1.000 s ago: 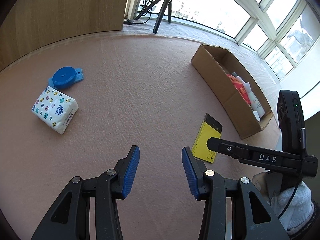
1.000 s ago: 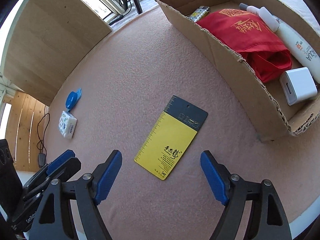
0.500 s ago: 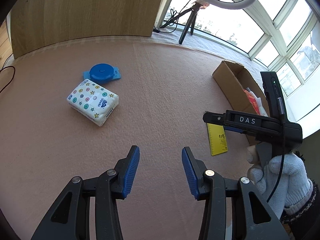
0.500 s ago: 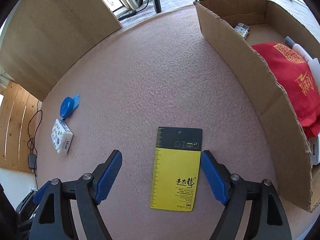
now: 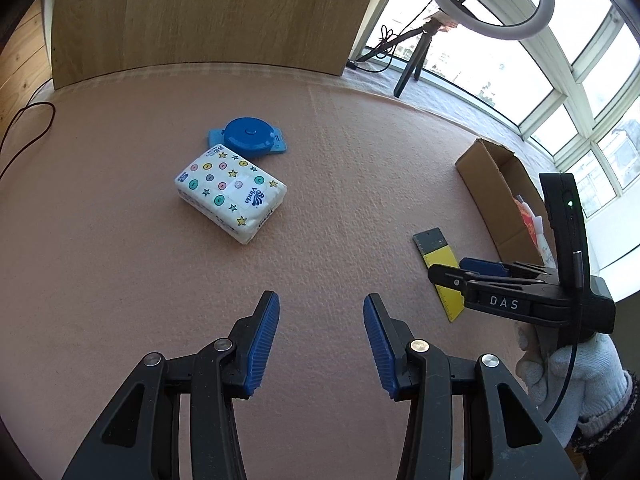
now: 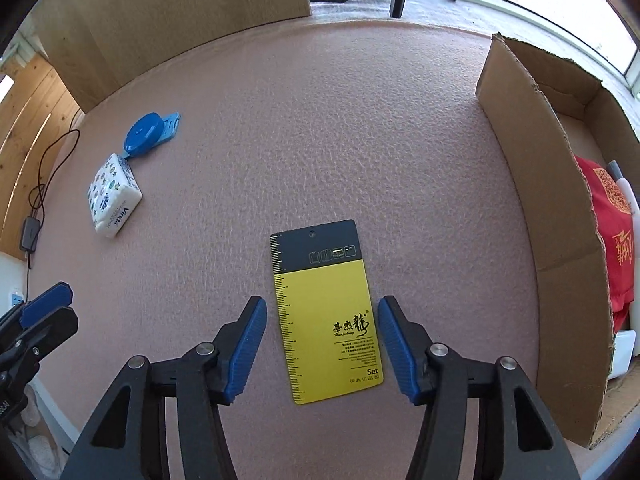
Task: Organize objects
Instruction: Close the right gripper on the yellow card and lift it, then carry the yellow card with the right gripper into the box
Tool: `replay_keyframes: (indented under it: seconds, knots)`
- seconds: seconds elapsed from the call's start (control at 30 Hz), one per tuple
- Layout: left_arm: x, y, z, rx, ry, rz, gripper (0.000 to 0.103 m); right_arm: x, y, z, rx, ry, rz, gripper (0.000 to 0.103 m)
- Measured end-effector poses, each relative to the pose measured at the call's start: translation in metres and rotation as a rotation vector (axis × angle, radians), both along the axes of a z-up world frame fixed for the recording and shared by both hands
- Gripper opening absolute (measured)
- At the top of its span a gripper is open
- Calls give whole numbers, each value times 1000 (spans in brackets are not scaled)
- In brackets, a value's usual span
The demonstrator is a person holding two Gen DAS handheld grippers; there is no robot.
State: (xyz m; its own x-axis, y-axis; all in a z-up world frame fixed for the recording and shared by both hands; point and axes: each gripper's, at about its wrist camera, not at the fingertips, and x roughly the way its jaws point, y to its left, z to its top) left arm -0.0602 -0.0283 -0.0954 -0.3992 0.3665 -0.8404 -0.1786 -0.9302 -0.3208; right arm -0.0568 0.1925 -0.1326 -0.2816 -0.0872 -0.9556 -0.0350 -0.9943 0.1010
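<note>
Here the right hand-held gripper (image 6: 322,350) hangs over the pink surface (image 6: 340,140) with its blue-padded fingers spread apart, one on each side of a flat card (image 6: 325,312). The card lies face up with its long axis running along the fingers, away from the camera. Its far end is dark grey with a small hanging hole and a row of little icons; the near, larger part is yellow with black script, fine print and the word "Set". A ruler scale runs down its left edge. The pads are just beside the card's long edges; contact cannot be told.

The left hand-held gripper (image 5: 320,344) is likewise spread, with nothing between its fingers, over bare surface. Beyond it lies a white tissue pack (image 5: 231,193) printed with stars and dots, and a round blue tape measure (image 5: 248,139) touching its far corner. To the right of the card stands an open cardboard box (image 6: 532,184) holding a red cloth (image 6: 612,236).
</note>
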Motion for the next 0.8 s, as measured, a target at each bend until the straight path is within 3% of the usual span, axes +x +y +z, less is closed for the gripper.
replay_keyframes:
  seconds: [0.13,0.27,0.53,0.8]
  knots:
    - [0,3,-1,4,-2,7,47,1,-15,-2,89,-1,82,54]
    - [3,4,0,5,-1,21,47,1,-16,-1,97,-2,117,46]
    - [6,4,2,0,1,55,47,5,-11,3,35,7,115,46]
    - [5,19,3,-4,4,75,47,14,4,45,2,102,127,46]
